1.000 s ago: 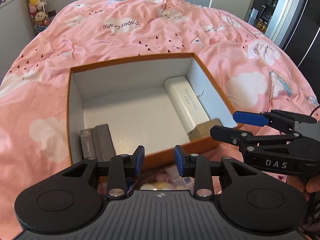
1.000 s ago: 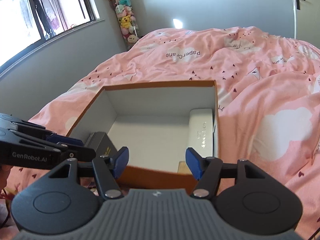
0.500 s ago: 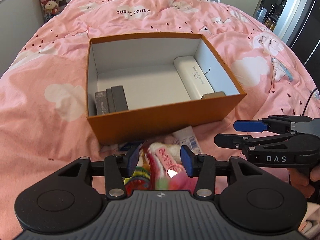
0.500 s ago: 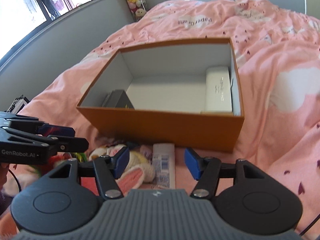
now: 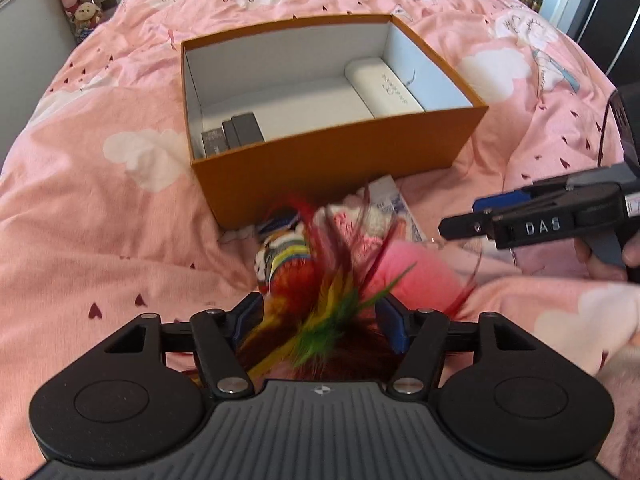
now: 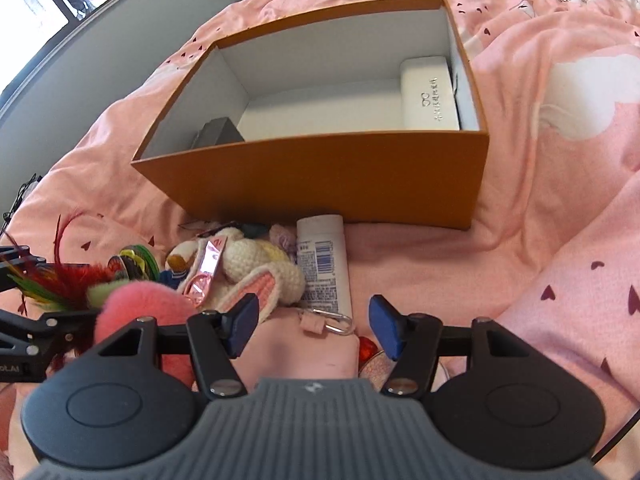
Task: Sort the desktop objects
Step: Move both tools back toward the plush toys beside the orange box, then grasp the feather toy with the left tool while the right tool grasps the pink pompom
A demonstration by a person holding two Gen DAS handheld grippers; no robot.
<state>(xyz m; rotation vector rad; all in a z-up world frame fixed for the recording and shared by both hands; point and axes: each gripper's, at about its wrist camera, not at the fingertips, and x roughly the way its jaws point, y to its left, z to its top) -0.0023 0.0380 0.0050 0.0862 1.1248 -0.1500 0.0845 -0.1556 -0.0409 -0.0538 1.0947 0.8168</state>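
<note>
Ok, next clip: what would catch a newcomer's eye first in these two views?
The open orange box in the middle of the pink bedspread, with a white case along its right inner wall and dark grey blocks in its near left corner. Then the heap in front of it: a bright feather toy between the open left tongs, a crocheted bunny and a white bottle lying flat.
</note>
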